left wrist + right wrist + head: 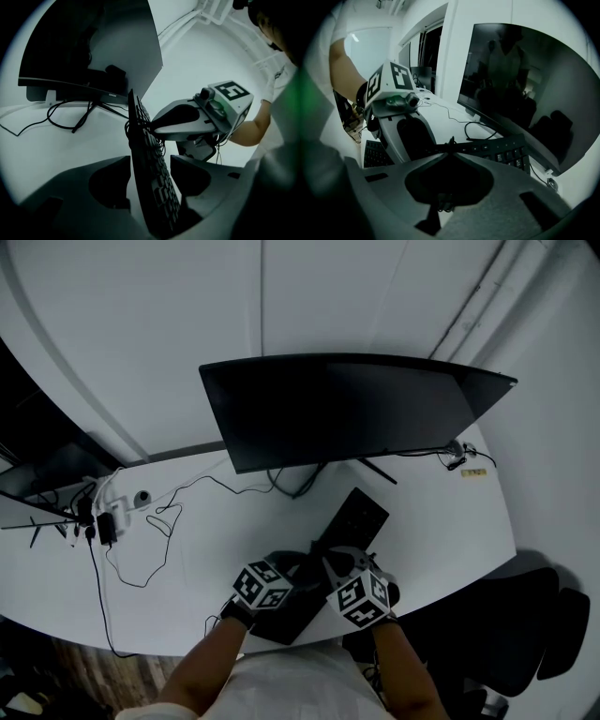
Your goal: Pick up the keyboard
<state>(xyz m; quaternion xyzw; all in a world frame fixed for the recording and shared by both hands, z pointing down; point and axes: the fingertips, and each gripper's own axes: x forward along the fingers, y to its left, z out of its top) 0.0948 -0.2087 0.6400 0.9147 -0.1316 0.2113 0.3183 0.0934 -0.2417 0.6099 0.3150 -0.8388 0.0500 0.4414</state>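
Observation:
The black keyboard [354, 518] runs slantwise across the white desk [450, 521], below the monitor. Both grippers are at its near end. In the left gripper view the keyboard [151, 154] stands on edge, keys facing right, between the jaws of my left gripper [151, 174], which is open with a gap on each side. My right gripper [152, 126] comes in from the right and is shut on the keyboard's upper edge, where a tangle of cable bunches. The right gripper view shows its tips [450, 145] closed at that edge, with the keyboard [506, 152] beyond.
A wide dark monitor [347, 409] stands behind the keyboard. Loose cables [150, 521] and a power adapter [105, 526] lie at the desk's left. A black chair [534, 624] stands off the desk's right front edge.

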